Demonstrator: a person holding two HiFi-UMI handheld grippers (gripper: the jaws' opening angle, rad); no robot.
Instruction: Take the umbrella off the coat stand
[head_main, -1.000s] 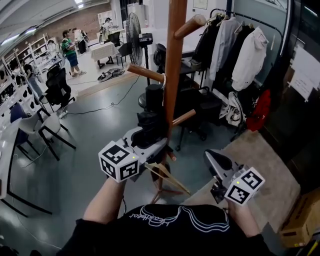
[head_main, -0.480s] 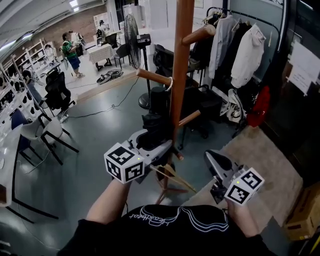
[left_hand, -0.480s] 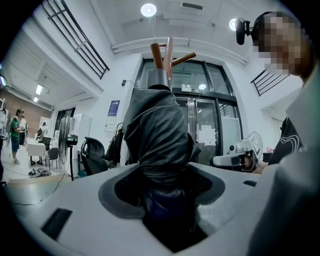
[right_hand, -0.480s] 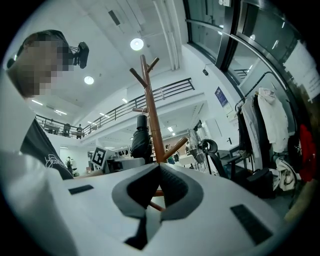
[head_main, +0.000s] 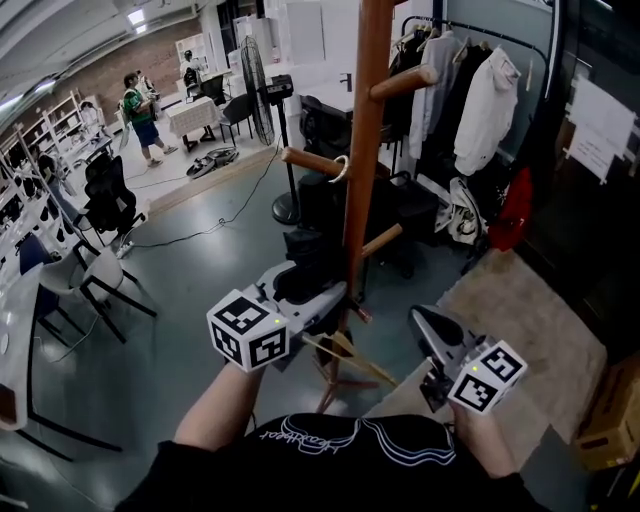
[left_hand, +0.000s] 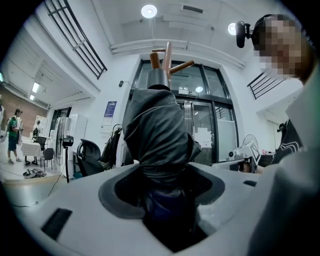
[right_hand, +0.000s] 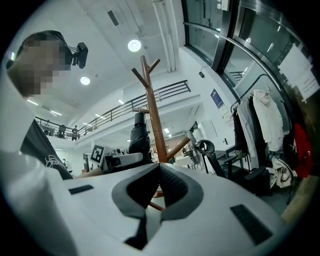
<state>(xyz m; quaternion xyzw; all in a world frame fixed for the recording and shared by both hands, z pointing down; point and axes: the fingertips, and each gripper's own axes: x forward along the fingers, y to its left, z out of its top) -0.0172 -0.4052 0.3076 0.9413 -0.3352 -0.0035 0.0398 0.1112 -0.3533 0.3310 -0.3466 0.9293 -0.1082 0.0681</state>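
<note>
Left gripper view: left gripper (left_hand: 162, 187) clamped on folded black umbrella (left_hand: 159, 130), close against coat stand (head_main: 365, 150) pole. Right gripper (right_hand: 157, 172) jaws together, empty. Likely best: lift until clear of peg (head_main: 312, 160), then draw away slowly; yanking may tip the stand.

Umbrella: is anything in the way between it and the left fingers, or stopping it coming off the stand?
Nothing between them: the left gripper has its fingers closed on the umbrella. The coat stand rises close beside it; nothing else visibly blocks.
</note>
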